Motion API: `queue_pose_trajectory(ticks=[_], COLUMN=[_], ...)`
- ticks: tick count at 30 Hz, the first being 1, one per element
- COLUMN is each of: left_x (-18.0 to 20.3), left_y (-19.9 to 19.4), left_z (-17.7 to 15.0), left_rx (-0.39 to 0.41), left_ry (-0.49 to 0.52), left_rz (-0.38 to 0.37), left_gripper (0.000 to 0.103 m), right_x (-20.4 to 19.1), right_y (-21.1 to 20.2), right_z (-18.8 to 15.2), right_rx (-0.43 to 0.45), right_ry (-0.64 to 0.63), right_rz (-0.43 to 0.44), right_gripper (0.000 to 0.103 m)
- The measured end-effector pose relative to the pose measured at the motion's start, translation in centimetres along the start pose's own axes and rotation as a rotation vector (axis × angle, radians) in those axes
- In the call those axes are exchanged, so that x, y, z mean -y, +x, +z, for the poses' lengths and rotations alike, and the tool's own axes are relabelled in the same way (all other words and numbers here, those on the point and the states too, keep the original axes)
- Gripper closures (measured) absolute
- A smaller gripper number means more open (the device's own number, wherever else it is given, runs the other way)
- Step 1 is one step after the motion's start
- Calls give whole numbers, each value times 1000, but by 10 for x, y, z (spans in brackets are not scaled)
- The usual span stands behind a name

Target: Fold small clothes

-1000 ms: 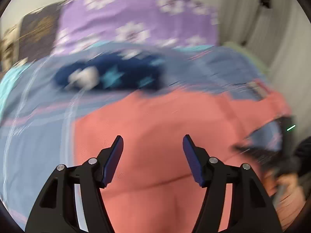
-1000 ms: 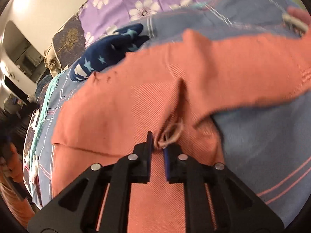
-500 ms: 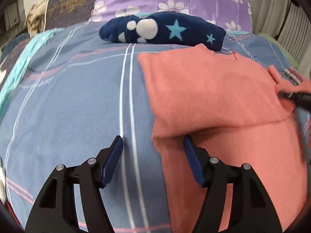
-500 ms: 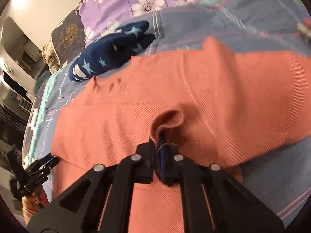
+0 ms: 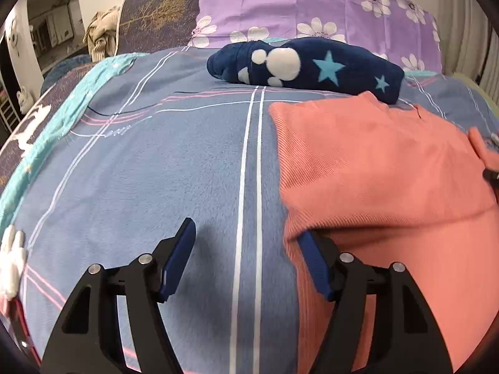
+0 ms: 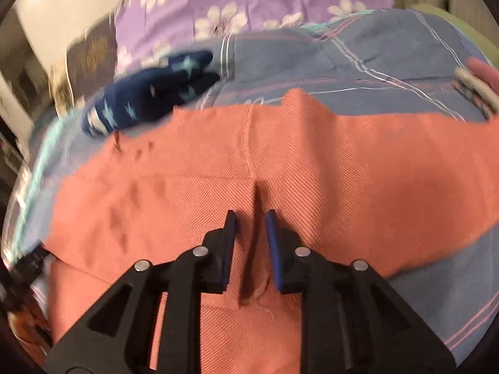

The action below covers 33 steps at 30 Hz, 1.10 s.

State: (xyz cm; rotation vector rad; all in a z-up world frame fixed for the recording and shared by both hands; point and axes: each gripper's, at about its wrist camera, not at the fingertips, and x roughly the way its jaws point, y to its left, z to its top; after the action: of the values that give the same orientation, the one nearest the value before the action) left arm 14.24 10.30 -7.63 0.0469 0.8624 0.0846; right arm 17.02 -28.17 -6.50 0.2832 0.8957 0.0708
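A salmon-pink garment [image 5: 374, 168] lies on the blue plaid bedspread [image 5: 156, 171], its upper part folded over the lower part. My left gripper [image 5: 246, 237] is open and low over the bedspread at the garment's left edge; its right finger [image 5: 312, 258] touches the folded edge. In the right wrist view the garment [image 6: 312, 162] fills the middle. My right gripper [image 6: 251, 218] is slightly open and empty, its fingers on either side of a crease in the cloth.
A folded navy garment with stars [image 5: 308, 65] lies at the head of the bed, also in the right wrist view [image 6: 149, 93]. A purple flowered pillow [image 5: 312, 9] stands behind it. A teal blanket edge [image 5: 56, 124] runs along the left.
My right gripper carried the pinched cloth across the garment, then opened and let go. My left gripper swung left to the garment's left edge and stayed open.
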Motion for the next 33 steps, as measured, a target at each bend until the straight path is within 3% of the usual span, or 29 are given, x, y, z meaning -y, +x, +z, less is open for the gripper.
queue_pose_trajectory(ticks=[3,4,8,11,13,14,15,16,20,24,26,28,31,33], left_x=[2,5,31,61,75,78,79,78,79,90,91,89,88,89], left_y=[-23,-34,-54,-29,8,26,38,36,41,41,38,36,35,34], left_z=[3,7,27,42,40,35,28,24,27,26,26,26,24,23], left_rx=[37,65,124,80,-19,-70,-71,-13,-25,-10,-5,-4,-1,7], left_ry=[0,-2,33,83,109,117,110,100,103,151,157,152,153,163], left_rz=[-47,-96,-244,-291,-249,-215,-213,-227,-253,-198,-189,-196,-193,-174], left_gripper=[45,57,68,68,66,59,58,54,47,44,44,43,43,41], right_x=[-12,-19,-41,-39,-32,-34,-34,-33,14,116,169,203,233,240], right_y=[-29,-37,-24,18,21,14,8,0,-74,-140,-157,-162,-152,-143], right_z=[1,1,-3,-17,-29,-32,-33,-32,-7,23,26,22,19,20], right_rx=[67,77,25,-98,-60,-45,-49,-47,194,372,405,406,385,370], right_ry=[-38,-54,-101,-97,-90,-110,-123,-130,-65,236,409,512,590,604], right_rz=[24,69,170,59,69,71,69,67,-54,-202,-248,-239,-238,-208], right_gripper=[80,80,79,75,78,78,78,79,74,73,72,71,57,57])
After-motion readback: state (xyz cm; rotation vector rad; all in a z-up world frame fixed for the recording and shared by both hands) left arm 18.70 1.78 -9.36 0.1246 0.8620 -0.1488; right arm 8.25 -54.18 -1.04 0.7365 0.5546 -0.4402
